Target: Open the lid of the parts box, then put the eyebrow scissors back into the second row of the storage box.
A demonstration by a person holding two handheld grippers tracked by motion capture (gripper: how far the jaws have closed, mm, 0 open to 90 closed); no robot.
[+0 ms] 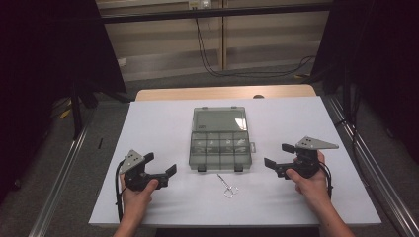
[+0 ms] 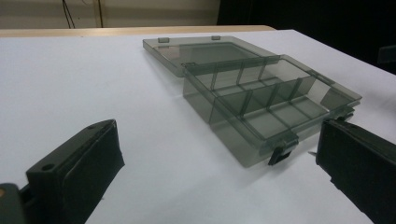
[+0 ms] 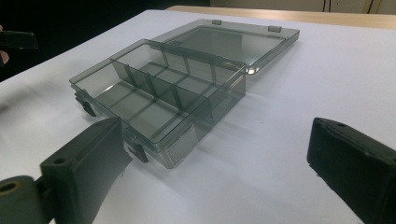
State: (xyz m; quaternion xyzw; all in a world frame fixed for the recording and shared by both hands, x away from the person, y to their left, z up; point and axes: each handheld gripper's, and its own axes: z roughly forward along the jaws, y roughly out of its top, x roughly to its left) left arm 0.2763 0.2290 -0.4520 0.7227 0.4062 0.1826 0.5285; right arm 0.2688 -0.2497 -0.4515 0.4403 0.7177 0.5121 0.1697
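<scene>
A smoky clear compartment box [image 1: 220, 150] lies open in the middle of the white table, its lid [image 1: 220, 119] folded flat behind it. Its compartments [image 2: 271, 100] [image 3: 154, 91] look empty from close up. A small bent metal wire piece [image 1: 228, 187] lies on the table just in front of the box. My left gripper [image 1: 160, 164] [image 2: 219, 172] rests left of the box, open, nothing between its jaws. My right gripper [image 1: 277, 155] [image 3: 217, 163] sits right of the box, open and empty too. Both point toward the box's front latches.
The white table sheet [image 1: 148, 123] ends at a wooden strip [image 1: 222, 92] at the back. Metal rails [image 1: 59, 177] run along both sides on the floor, and black cables [image 1: 237, 71] hang behind. Dark curtains flank the space.
</scene>
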